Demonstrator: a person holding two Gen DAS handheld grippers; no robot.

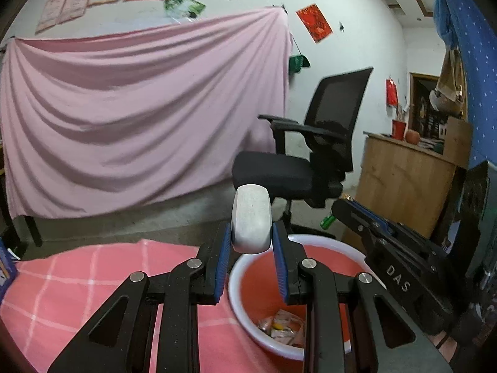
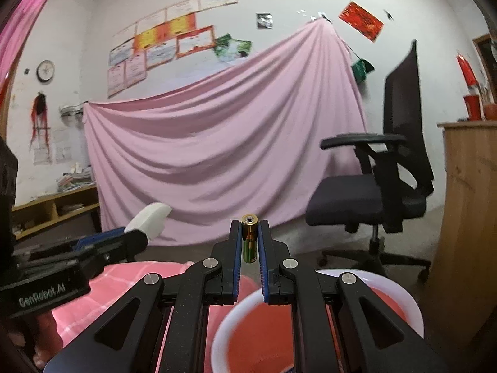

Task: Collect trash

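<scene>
I am holding a white rounded object between the blue pads of my left claw; the pads are pressing on its two sides and most of it is sticking out past the fingertips. I cannot tell what this object is, only that it is pale, smooth and a little speckled. It is hanging above the far rim of the red basin, which has a white edge. At the bottom of the basin some crumpled wrappers are lying.

In my right claw I am gripping a small battery, gold at the top and green below. It is standing upright between the pads, with its metal tip showing above the fingertips. This claw is almost fully closed around it. The battery is hovering near the far rim of the same basin, not inside it.

The basin is sitting at the right edge of a pink checked cloth. From the right wrist view, my left claw is appearing at the left, over the cloth, with the white object at its tip.

Behind all this a black office chair is standing on the grey floor, a large pink sheet is hanging on the wall, and a wooden cabinet is standing at the right.
</scene>
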